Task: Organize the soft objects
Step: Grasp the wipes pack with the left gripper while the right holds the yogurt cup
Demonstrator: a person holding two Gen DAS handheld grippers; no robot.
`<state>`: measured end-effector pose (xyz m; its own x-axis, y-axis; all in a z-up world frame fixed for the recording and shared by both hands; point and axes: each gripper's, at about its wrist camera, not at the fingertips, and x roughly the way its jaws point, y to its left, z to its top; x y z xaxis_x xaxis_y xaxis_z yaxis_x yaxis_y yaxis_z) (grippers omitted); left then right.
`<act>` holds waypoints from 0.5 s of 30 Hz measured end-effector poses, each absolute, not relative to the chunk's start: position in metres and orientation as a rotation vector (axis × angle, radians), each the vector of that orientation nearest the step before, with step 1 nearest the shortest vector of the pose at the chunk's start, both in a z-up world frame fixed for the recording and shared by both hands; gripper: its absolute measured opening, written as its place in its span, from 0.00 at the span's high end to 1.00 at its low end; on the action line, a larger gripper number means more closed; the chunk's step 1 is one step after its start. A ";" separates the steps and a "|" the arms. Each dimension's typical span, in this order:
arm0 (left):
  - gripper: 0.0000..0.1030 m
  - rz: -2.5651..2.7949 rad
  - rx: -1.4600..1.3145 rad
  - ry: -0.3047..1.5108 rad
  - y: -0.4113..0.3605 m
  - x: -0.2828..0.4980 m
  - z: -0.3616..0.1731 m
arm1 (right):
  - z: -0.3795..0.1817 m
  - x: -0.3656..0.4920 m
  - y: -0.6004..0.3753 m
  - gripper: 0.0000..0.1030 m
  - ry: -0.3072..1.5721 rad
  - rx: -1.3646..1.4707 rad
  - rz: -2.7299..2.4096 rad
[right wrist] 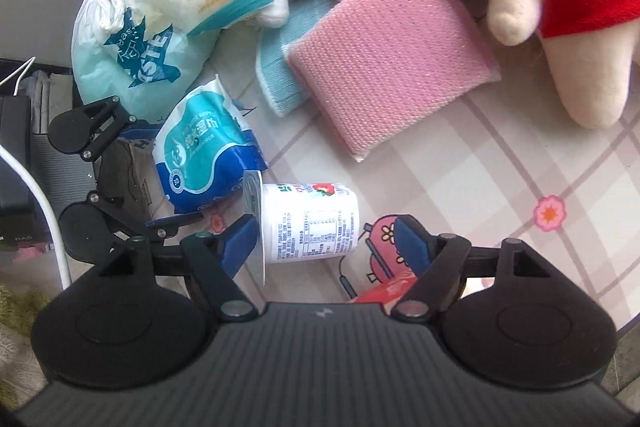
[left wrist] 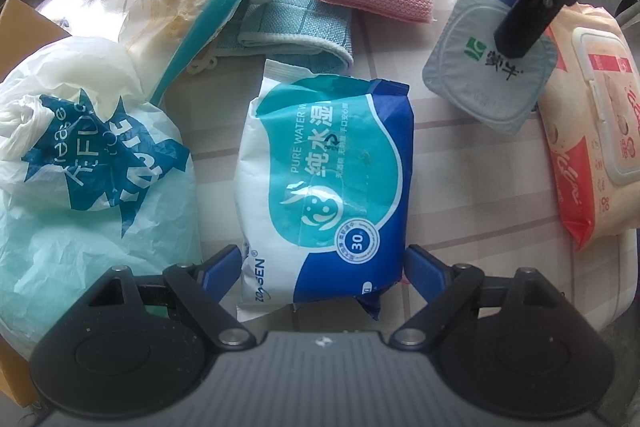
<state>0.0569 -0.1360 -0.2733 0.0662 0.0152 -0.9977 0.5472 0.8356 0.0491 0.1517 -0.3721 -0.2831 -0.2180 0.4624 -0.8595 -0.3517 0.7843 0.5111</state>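
Both grippers straddle items with jaws apart: left gripper [left wrist: 324, 263] around the blue wipes pack [left wrist: 326, 183], right gripper [right wrist: 326, 241] around a yogurt cup [right wrist: 308, 223] lying sideways on the table [right wrist: 500, 187]. Risk: pack crumples and slips; foil lid bends under pressure. Finger contact apparently absent, though uncertain.

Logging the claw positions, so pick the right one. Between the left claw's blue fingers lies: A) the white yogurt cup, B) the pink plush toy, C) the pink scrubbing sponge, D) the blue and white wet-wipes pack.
D: the left wrist view shows the blue and white wet-wipes pack lying between the open left claw fingers.
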 end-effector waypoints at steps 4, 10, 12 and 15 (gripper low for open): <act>0.13 -0.428 0.480 1.465 -0.137 0.057 -0.274 | -0.276 0.155 -0.386 0.24 1.604 0.055 0.659; 0.13 -0.439 0.466 1.460 -0.135 0.059 -0.270 | -0.256 0.142 -0.376 0.24 1.552 0.086 0.604; 0.13 -0.443 0.464 1.457 -0.136 0.059 -0.269 | -0.254 0.136 -0.362 0.21 1.533 0.061 0.585; 0.13 -0.439 0.468 1.454 -0.137 0.060 -0.270 | -0.257 0.128 -0.339 0.21 1.515 -0.014 0.570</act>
<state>0.0596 -0.1369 -0.2697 0.0697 -0.0016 -0.9976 0.5506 0.8339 0.0371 0.1277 -0.3394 -0.2567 -0.0477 0.3433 -0.9380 -0.3598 0.8702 0.3367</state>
